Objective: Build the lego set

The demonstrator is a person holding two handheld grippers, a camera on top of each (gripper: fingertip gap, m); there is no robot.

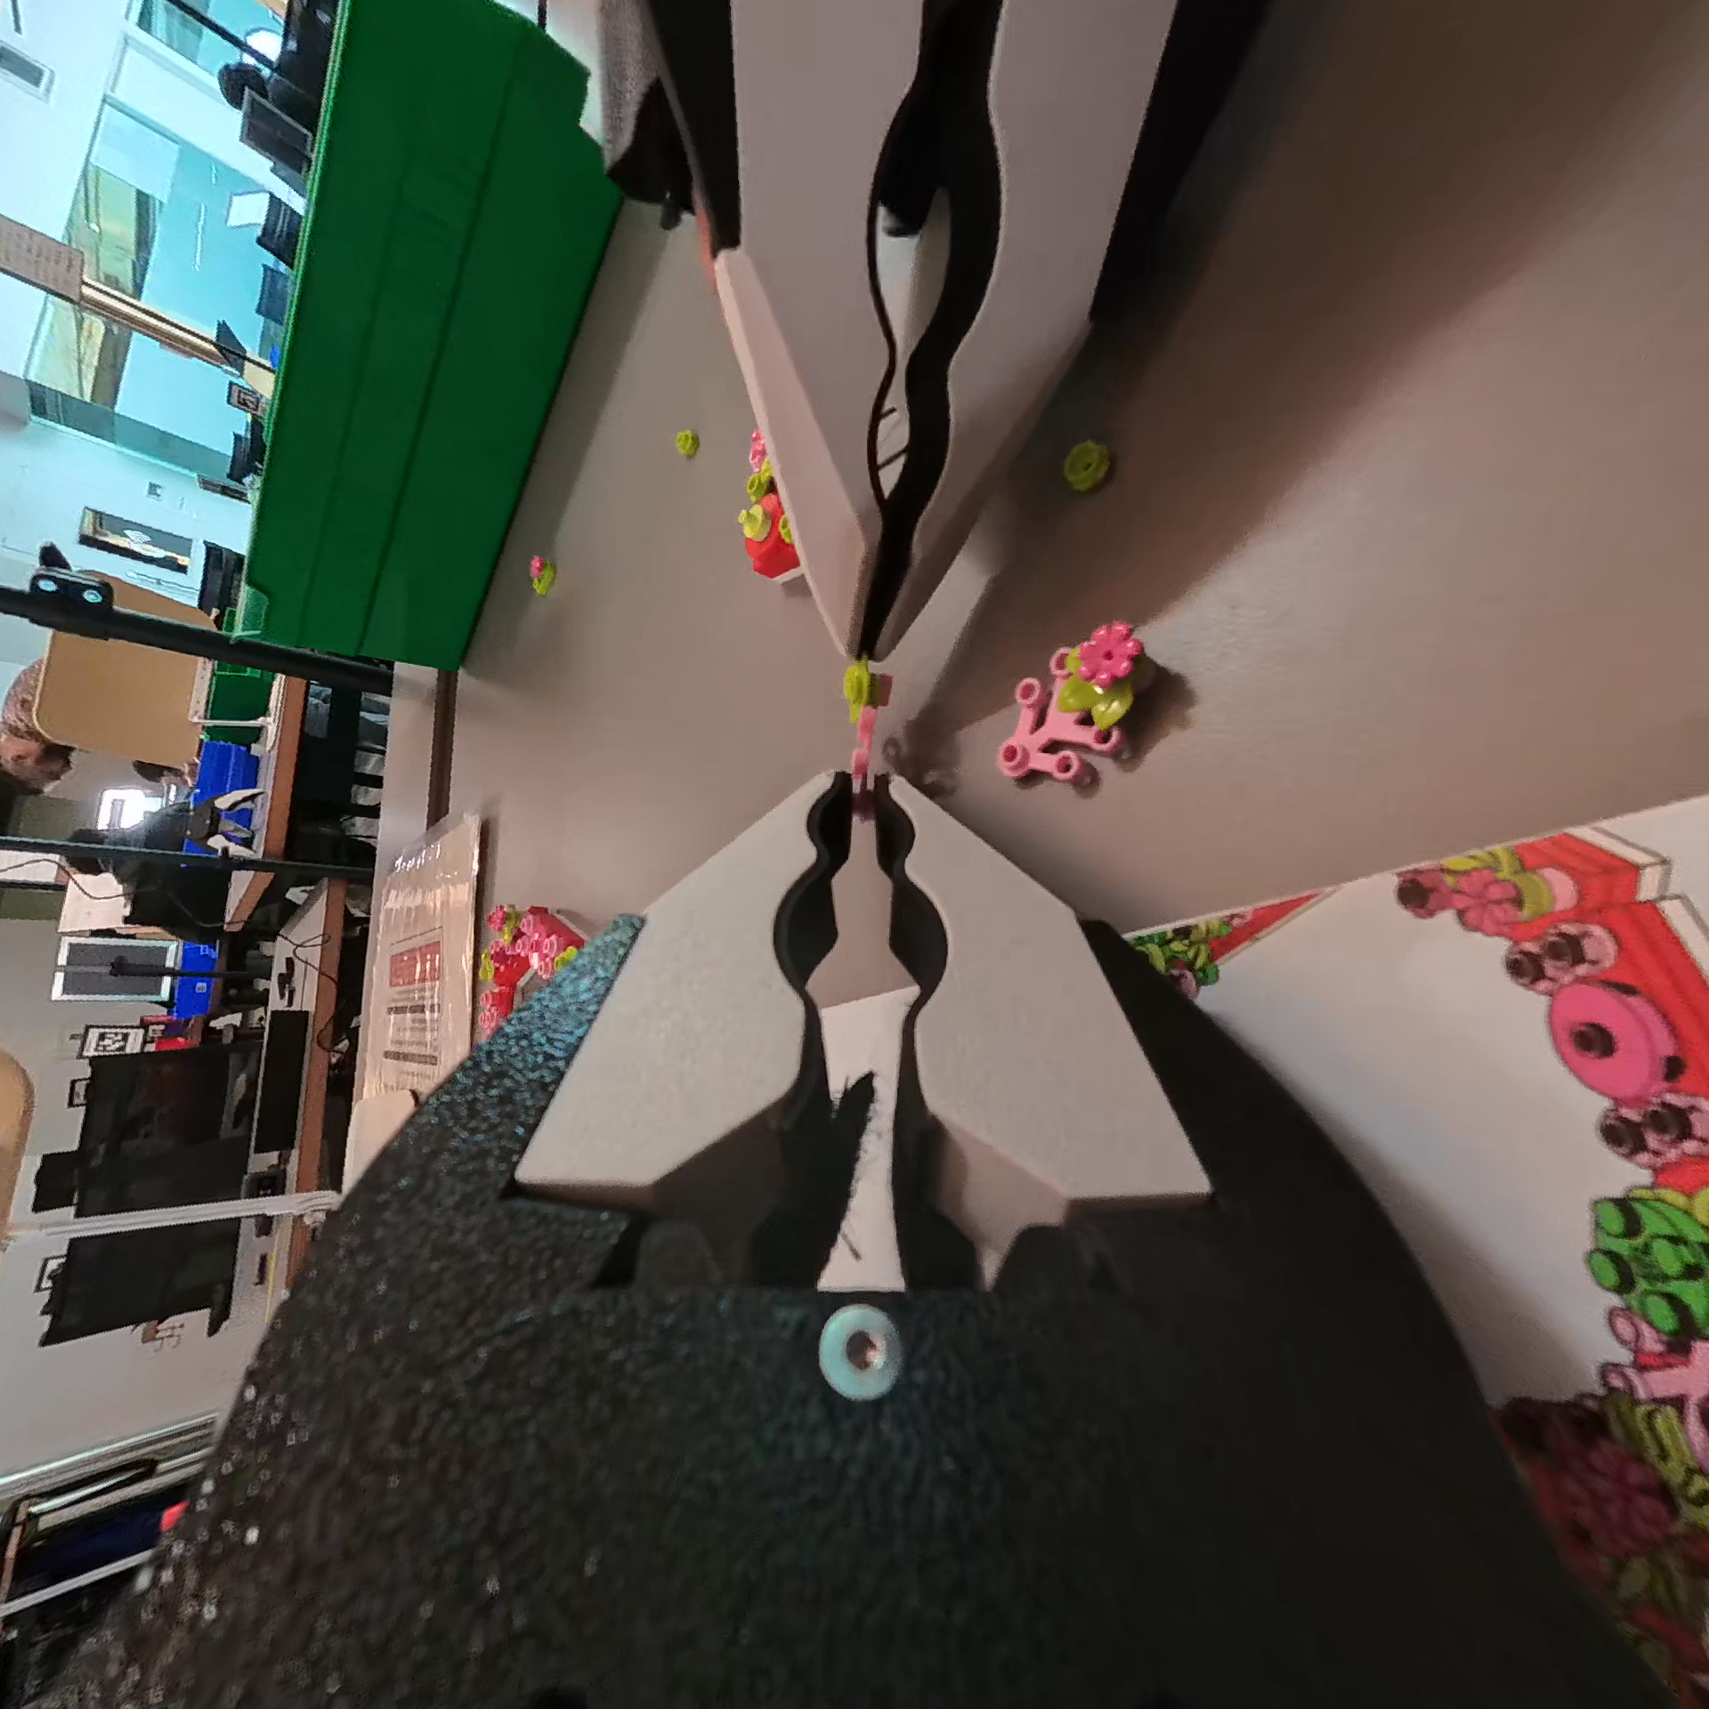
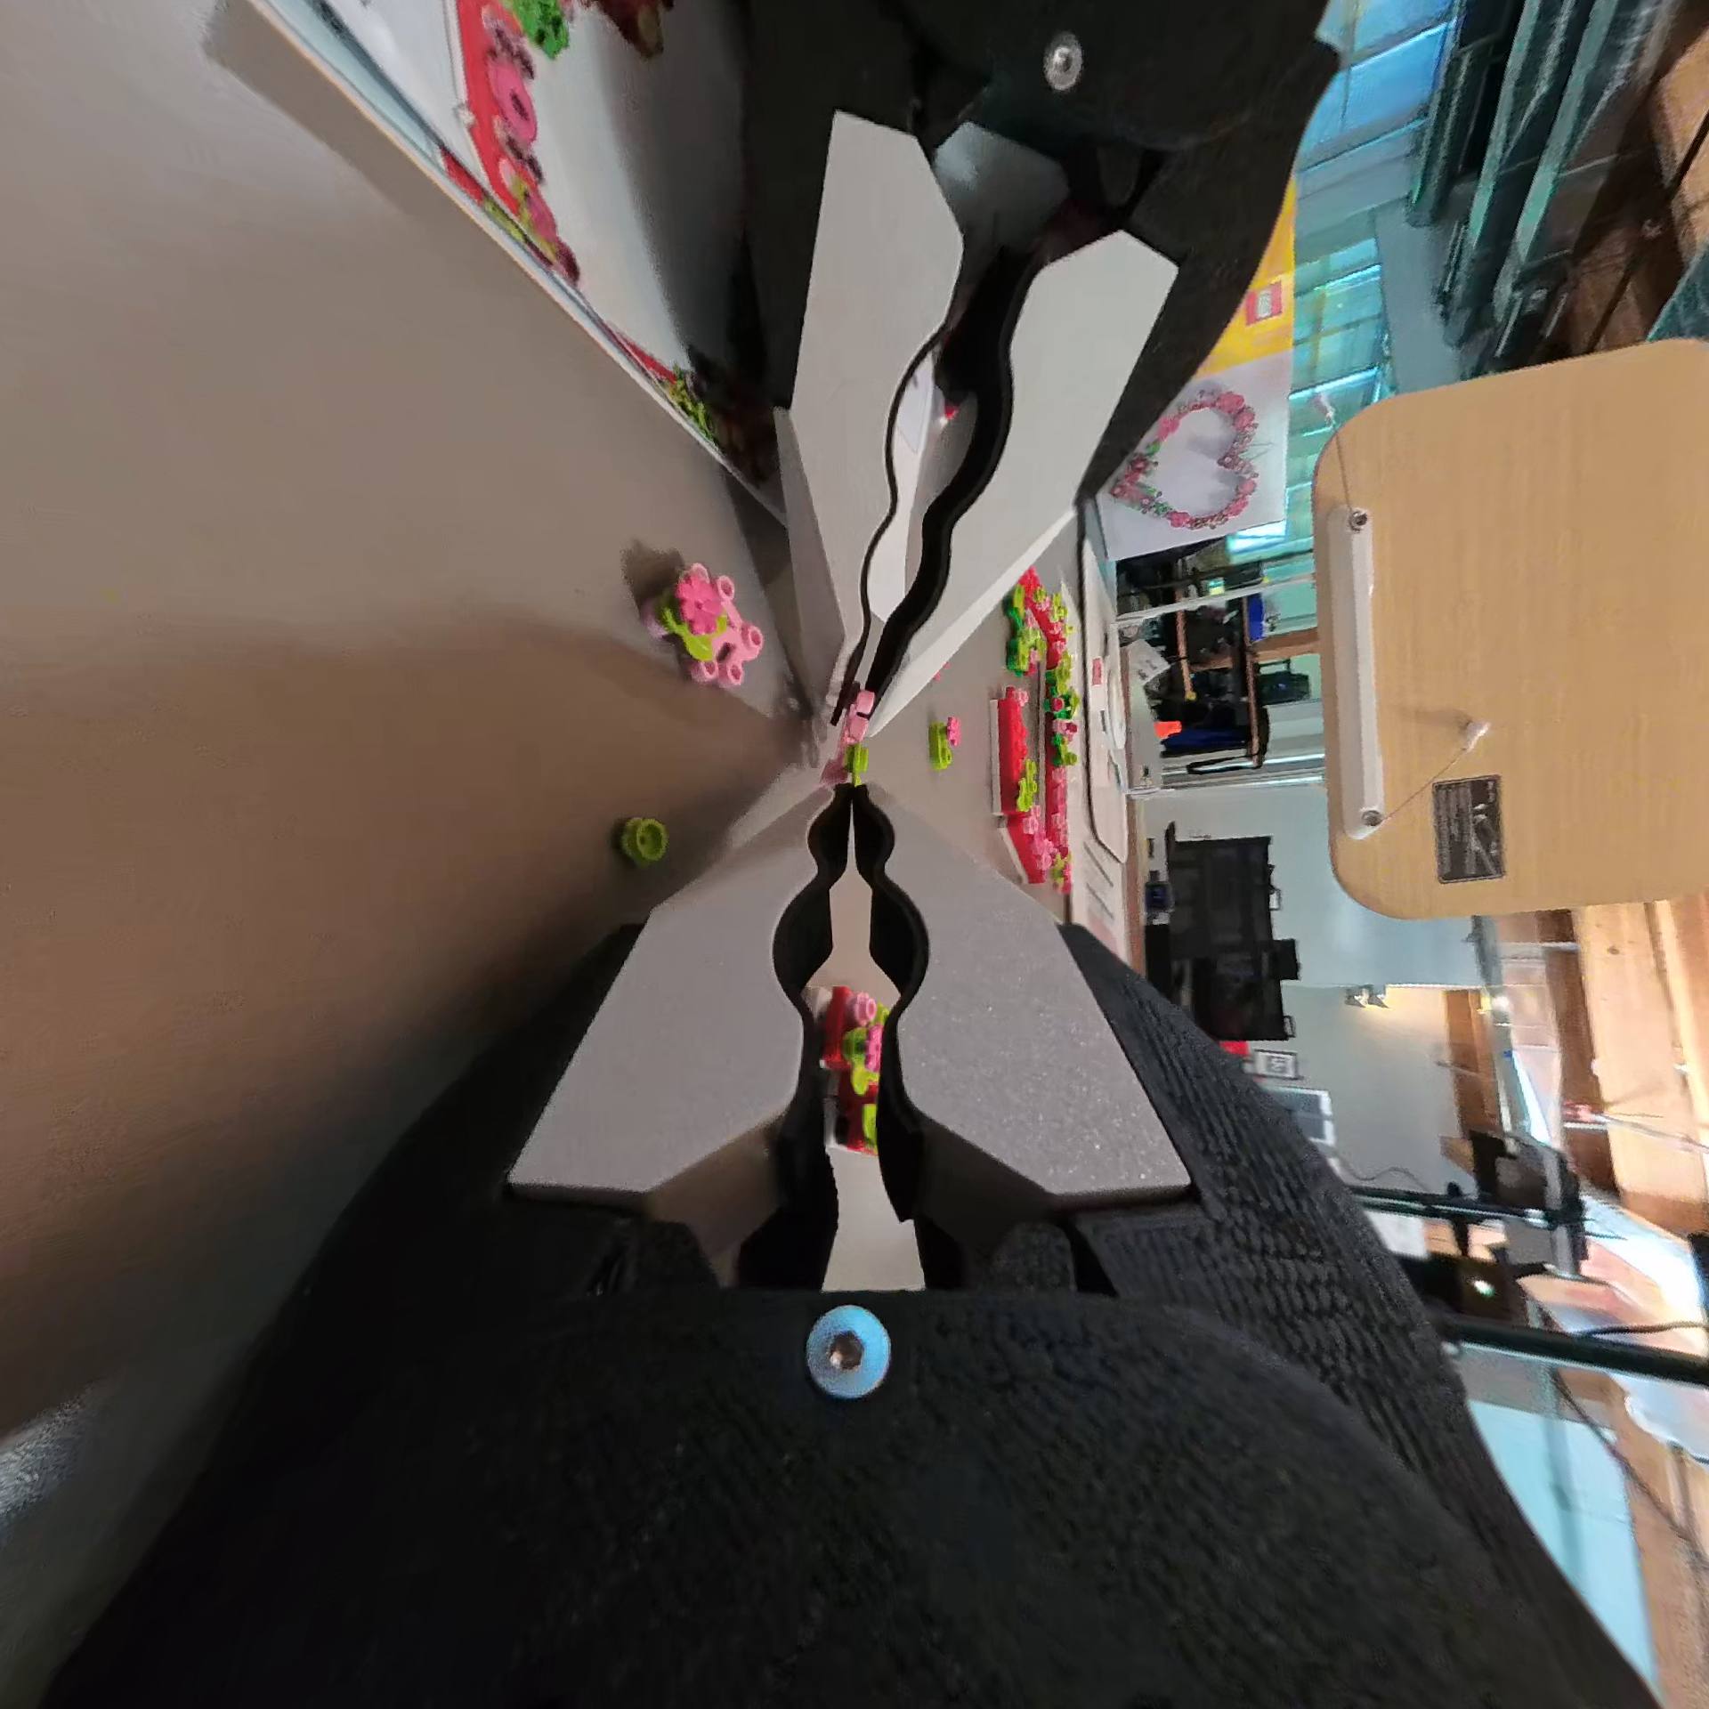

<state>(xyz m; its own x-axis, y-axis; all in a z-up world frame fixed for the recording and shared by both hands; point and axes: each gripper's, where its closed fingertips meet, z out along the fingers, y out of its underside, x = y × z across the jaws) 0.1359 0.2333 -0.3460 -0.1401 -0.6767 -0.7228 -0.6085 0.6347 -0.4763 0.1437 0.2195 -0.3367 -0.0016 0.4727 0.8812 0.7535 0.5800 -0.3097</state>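
Left wrist view: the left gripper (image 1: 862, 786) has its fingers drawn in on the lower end of a small pink lego piece (image 1: 867, 731), pinching it clear of the grey table (image 1: 1387, 324). A lime stud (image 1: 858, 682) sits on that piece's upper end. The right gripper (image 1: 867, 647) comes in from the opposite side, tips pressed together right at the lime stud, so the piece spans the narrow space between the two grippers. Beside the piece, on the table, lies a pink branch element with a magenta flower (image 1: 1082, 707); beyond it a loose lime round piece (image 1: 1087, 465). On the piece's other side, a red block with lime studs (image 1: 768, 532) is partly hidden by the right gripper's fingers. Farther out, two small lime bits (image 1: 686, 444) (image 1: 542, 573) and a green bin (image 1: 416, 351). An instruction sheet (image 1: 1443, 1017) lies near the piece.

Right wrist view: the right gripper (image 2: 853, 803) shows fingers closed tip to tip at the lime end of the pink lego piece (image 2: 853, 731); whether they clamp it or only touch cannot be told. The left gripper (image 2: 855, 689) holds the pink end. The flower element (image 2: 705, 624) and lime round piece (image 2: 641, 840) lie to one side of the piece; a lime-and-pink bit (image 2: 943, 740) and a red heart-shaped assembly (image 2: 1036, 740) to the other.
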